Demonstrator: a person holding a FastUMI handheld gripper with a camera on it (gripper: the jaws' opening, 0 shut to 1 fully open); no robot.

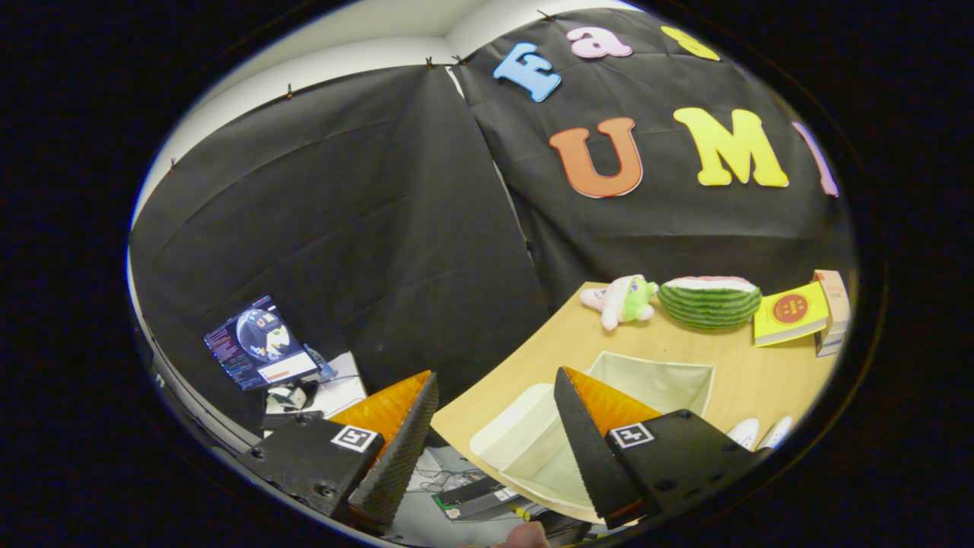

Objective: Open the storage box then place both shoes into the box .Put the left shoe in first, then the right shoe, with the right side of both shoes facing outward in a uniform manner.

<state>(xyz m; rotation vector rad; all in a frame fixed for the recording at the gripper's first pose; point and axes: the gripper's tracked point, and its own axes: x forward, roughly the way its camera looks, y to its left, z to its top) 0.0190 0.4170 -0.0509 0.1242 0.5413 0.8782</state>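
Observation:
The pale storage box (670, 380) sits open on the wooden table (761, 380), its lid (525, 441) folded down toward the table's near edge. My gripper (494, 388) is open and holds nothing; it hovers above the table's near-left corner. One finger (586, 434) overlaps the box and lid, the other (403, 434) hangs out past the table edge. Two white shoe tips (761, 431) peek out to the right of the box, beside the finger mount.
Along the table's far edge lie a pink and green plush toy (622, 298), a watermelon-shaped toy (709, 301), and a yellow book (790, 313) against a small carton (833, 308). A laptop (259, 346) and cables sit lower, left of the table.

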